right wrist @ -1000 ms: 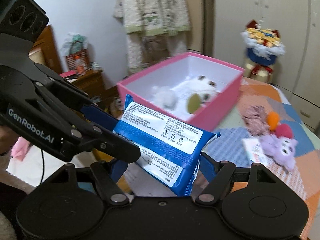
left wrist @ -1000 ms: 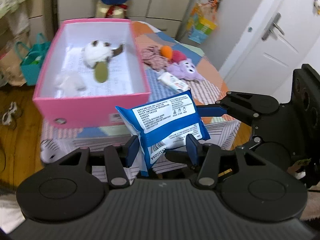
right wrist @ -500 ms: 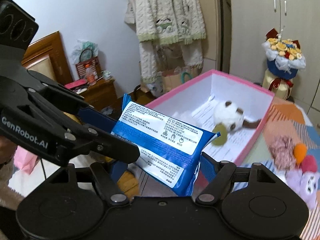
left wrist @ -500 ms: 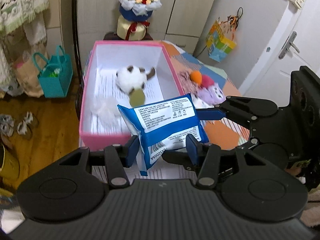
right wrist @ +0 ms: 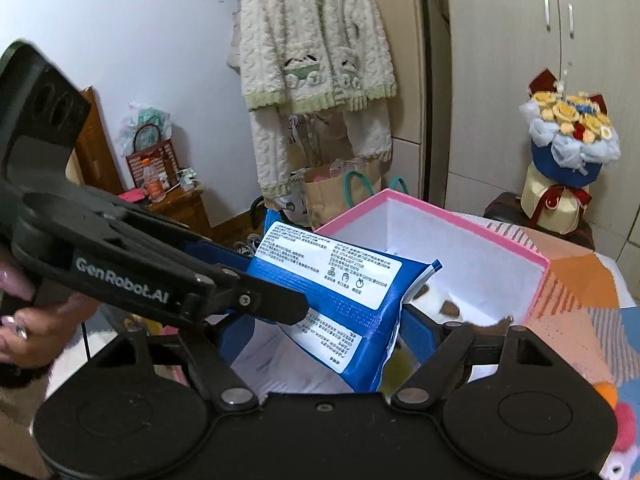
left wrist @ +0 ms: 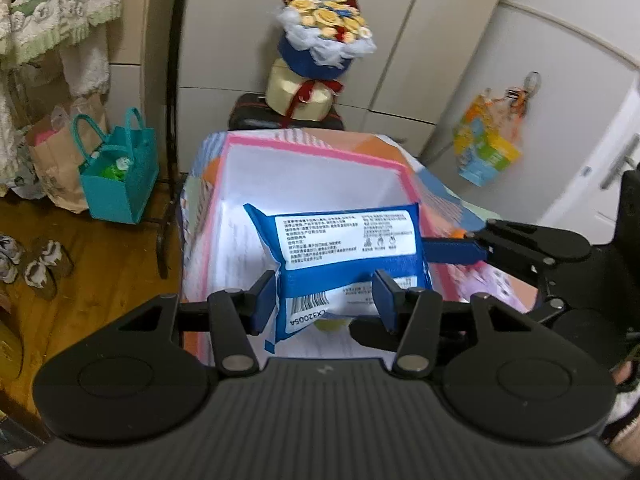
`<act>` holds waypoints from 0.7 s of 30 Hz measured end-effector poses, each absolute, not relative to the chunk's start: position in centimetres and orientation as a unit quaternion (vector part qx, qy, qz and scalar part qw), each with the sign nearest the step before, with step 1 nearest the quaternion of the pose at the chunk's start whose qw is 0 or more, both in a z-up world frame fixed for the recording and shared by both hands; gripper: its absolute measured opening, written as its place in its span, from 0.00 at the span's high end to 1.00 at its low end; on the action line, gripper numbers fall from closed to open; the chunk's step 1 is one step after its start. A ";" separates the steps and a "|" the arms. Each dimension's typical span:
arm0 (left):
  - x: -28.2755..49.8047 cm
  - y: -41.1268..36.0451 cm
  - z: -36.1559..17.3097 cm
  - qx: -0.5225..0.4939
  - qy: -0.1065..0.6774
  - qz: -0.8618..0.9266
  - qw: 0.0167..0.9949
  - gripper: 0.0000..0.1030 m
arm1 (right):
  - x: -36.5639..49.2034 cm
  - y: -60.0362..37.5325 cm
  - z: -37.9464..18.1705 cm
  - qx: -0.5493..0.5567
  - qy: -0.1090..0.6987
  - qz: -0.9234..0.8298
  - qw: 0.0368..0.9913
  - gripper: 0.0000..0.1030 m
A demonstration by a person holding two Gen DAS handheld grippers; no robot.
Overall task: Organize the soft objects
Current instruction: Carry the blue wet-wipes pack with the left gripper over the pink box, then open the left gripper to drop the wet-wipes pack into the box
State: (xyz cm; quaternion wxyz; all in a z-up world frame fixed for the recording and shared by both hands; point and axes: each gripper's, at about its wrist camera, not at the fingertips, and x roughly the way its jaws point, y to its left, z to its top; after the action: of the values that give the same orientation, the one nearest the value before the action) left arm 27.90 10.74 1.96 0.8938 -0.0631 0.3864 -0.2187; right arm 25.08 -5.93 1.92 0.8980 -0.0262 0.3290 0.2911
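Left wrist view shows the blue wipes pack (left wrist: 344, 256) pinched between the pads of the left claw (left wrist: 326, 298), its lower white-and-barcode end hanging down between them, while the right claw (left wrist: 452, 251) reaches in from the right and presses a blue finger against the pack's far edge. Both claws are closed on the same pack. A second ago the pink box (left wrist: 312, 151) sat ahead on the patchwork surface (left wrist: 448, 196), with the pack held short of its near wall; now the pack hangs over the box's white interior, the pink rim framing it on the left and far sides. In the right wrist view the pack (right wrist: 340, 292) lies tilted across the right claw (right wrist: 316, 340), with the left claw (right wrist: 248, 300) gripping it from the left, and the white-and-brown plush (right wrist: 448, 306) shows in the box (right wrist: 460, 224) just past the pack's corner. That shift suggests the carry is finished and the placing step is due: lowering the pack and letting go with both claws should drop it beside the plush. Since the pack is soft and held at an angle, it may land partly on the plush rather than flat.
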 end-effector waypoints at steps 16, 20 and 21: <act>33.8 7.9 0.3 -0.008 0.350 -0.172 0.921 0.43 | 32.9 -9.0 -1.3 0.030 0.365 0.253 0.896 0.51; 32.0 8.1 1.2 0.013 0.312 -0.156 0.937 0.38 | 32.4 -9.7 -1.1 0.045 0.351 0.262 0.898 0.51; 31.7 8.2 1.3 0.012 0.311 -0.159 0.937 0.38 | 32.2 -9.7 -1.0 0.045 0.348 0.264 0.898 0.51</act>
State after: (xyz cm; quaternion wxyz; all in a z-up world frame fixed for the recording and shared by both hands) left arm 31.71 8.17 1.31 0.9369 0.0118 0.3110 -0.1594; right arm 32.21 -9.73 -0.98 0.8984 0.0452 0.3479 0.2643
